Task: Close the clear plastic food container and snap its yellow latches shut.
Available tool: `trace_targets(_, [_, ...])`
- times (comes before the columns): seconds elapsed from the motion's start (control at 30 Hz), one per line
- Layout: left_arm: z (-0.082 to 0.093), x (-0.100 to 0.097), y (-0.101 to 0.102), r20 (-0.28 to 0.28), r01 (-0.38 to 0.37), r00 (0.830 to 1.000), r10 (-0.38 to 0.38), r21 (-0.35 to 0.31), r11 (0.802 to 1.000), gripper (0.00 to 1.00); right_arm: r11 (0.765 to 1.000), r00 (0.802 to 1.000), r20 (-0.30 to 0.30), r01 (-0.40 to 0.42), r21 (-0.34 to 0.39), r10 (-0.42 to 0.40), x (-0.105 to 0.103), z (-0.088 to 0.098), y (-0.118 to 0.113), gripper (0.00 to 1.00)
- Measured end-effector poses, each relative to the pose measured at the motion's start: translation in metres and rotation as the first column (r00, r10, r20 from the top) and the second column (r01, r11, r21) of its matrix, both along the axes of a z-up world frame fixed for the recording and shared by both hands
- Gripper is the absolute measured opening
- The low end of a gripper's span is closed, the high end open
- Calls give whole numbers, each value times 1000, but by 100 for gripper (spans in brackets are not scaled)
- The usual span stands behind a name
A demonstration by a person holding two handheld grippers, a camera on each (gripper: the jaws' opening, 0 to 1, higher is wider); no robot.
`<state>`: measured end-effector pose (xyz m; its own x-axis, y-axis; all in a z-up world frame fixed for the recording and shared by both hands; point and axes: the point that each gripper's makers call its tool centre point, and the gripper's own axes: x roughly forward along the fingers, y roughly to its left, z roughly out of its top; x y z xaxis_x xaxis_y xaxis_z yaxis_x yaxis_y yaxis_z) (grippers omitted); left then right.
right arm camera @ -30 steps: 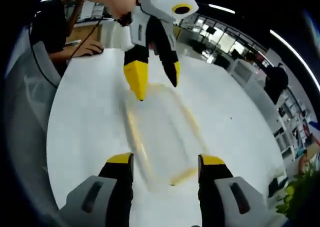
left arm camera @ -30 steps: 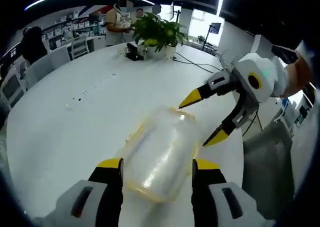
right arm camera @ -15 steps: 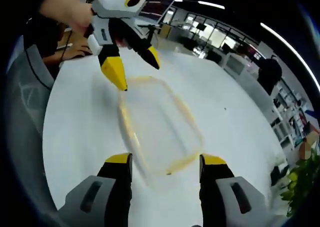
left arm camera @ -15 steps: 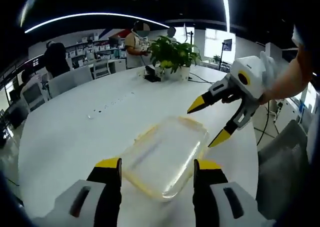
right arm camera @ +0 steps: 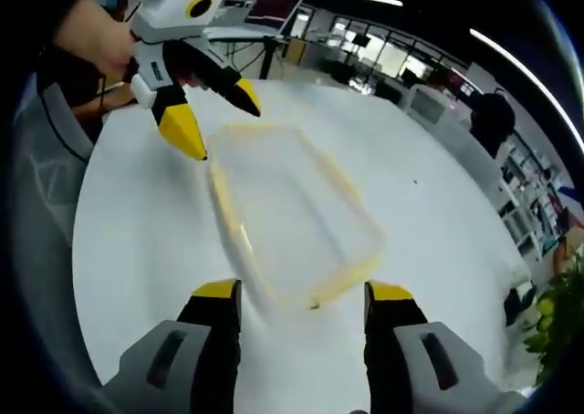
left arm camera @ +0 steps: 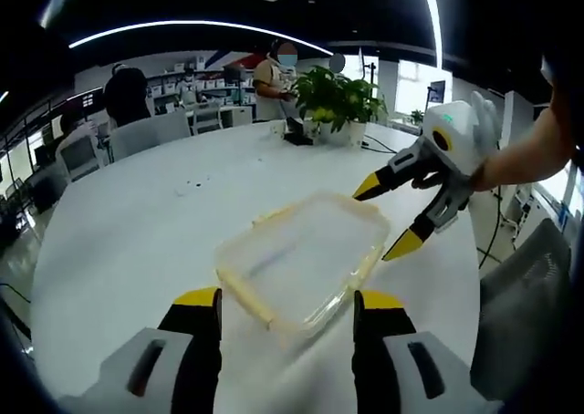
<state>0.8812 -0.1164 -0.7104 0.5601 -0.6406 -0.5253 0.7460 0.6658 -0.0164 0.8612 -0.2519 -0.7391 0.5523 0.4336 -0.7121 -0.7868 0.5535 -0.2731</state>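
Here, in the left gripper view, the clear container (left arm camera: 306, 259) with yellow trim is lying flat on the white table (left arm camera: 137, 241), toward the table's near edge. The left gripper (left arm camera: 287, 297) is hovering just short of the container's near end, its two yellow-tipped jaws standing wide apart and gripping nothing. The right gripper (left arm camera: 394, 215), held in a person's hand, is reaching in beside the container's far corner, its jaws likewise spread and empty. A potted plant (left arm camera: 338, 95) is standing near the table's far edge.

In the right gripper view, the container (right arm camera: 292, 218) is lying between the right gripper (right arm camera: 301, 297) and the left gripper (right arm camera: 214, 122); the yellow rim is blurred, so the state of the latches cannot be told.
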Motion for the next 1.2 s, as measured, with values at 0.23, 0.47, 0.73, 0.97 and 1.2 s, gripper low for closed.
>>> trace_targets(0.23, [-17,1,0,-8,-1,1000,1,41,999,50,1000,1000,-8,16,2,-16,2,-8,-2,49])
trace_targets(0.47, [-32,-1,2,-21,-2,1000,4,71,997,48,1000,1000,-18,15,-1,-15,4,-18,0,45])
trace_targets(0.73, [-39,-1,2,-5,-3,1000,4,84,997,43,1000,1000,-21,3,-14,-3,5,-24,2,45])
trace_targets(0.97, [-38,-1,-3,8,16,1000,-17,87,996,40,1000,1000,-18,-2,-21,2,5,-24,3,42])
trace_targets(1.2, [-38,-2,3,11,16,1000,-17,93,996,40,1000,1000,-18,-5,-22,4,3,-24,9,40])
